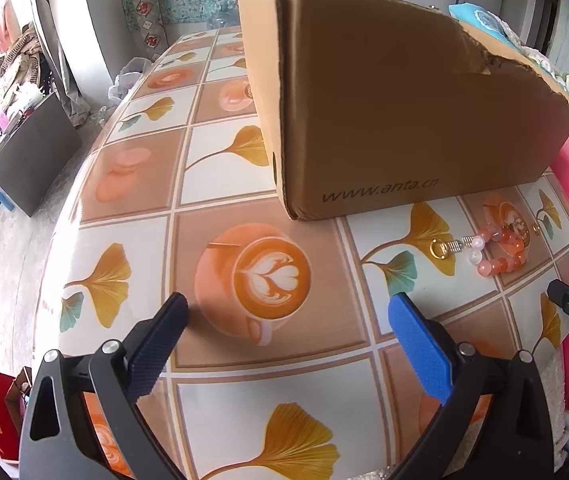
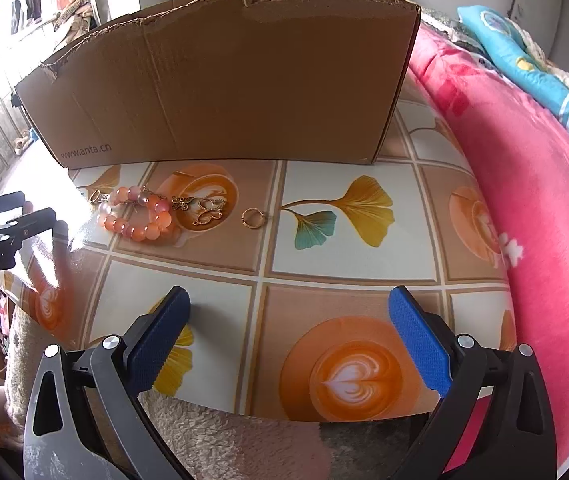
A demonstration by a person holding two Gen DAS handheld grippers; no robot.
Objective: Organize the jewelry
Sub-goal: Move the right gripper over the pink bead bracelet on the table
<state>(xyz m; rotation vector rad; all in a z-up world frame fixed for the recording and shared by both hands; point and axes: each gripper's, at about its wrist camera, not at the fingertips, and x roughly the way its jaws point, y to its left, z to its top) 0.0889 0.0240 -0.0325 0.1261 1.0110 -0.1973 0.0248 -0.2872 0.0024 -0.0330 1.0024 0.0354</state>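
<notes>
Broadly, the coming move turns on which claw sits closer to the jewelry, and it looks to be the right one. At the left, the left claw hangs spread wide over the counter with nothing between its pads; from its camera the jewelry lies far off to the right, just ahead of the near long wall of the cardboard box. In the right wrist view the right claw is likewise wide open and empty, hovering near the counter's front edge.

Running left to right along the foot of the box: a small gold clasp, touching it the pink bead bracelet lying as a loose loop, then a little butterfly charm, a larger open butterfly pendant, and, a bit apart, a gold ring. The row's long axis runs parallel to the box wall.

From the right claw the cluster lies ahead and to the left, the ring nearest its centreline. Whether the charms are linked to the bracelet I cannot tell; the glare there is strong. The box is probably where the pieces go.
</notes>
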